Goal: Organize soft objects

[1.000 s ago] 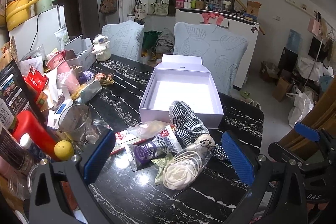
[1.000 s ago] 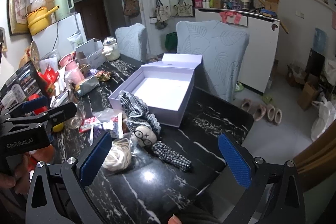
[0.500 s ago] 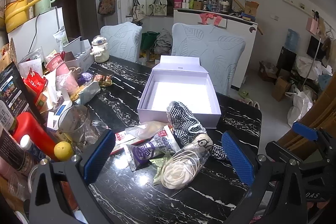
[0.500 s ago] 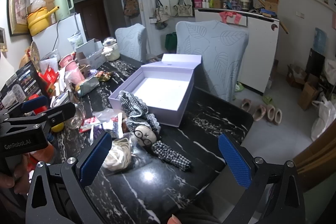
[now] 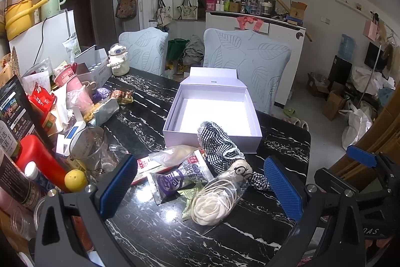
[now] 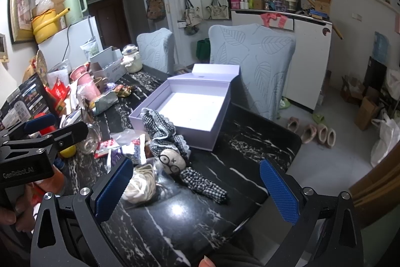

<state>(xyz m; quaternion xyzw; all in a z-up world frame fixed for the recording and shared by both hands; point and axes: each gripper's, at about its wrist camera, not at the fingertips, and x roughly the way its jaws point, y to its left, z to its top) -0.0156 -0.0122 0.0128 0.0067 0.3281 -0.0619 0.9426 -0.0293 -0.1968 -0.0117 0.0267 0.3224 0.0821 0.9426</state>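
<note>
From the left wrist view, the left gripper (image 5: 198, 188) is spread wide and holds nothing, hanging above the near edge of the black marble table (image 5: 155, 237). The open white box (image 5: 212, 114) sits mid-table and looks bare inside. Just in front of the box lies a rag doll (image 5: 222, 154) in checked cloth, its upper cloth touching the box's front wall, its pale head nearer the gripper. Beside the doll, on the side away from the box, a cream fabric rose (image 5: 211, 208) lies in a clear wrapper, with a purple snack packet (image 5: 178, 178) next to it.

From the right wrist view, the right gripper (image 6: 196, 188) is equally wide open and empty. The doll (image 6: 172, 142) stretches from the box (image 6: 185, 109) corner toward the table's near edge, one checked limb trailing out. The rose (image 6: 140, 185) sits just left of the doll's head.

The doll looks light and floppy; I'd pinch it at the firm stuffed head or the bunched middle, since a limb would just dangle. The rose's wrapper looks slippery and crushable, so a gentle squeeze across the bloom seems best.
</note>
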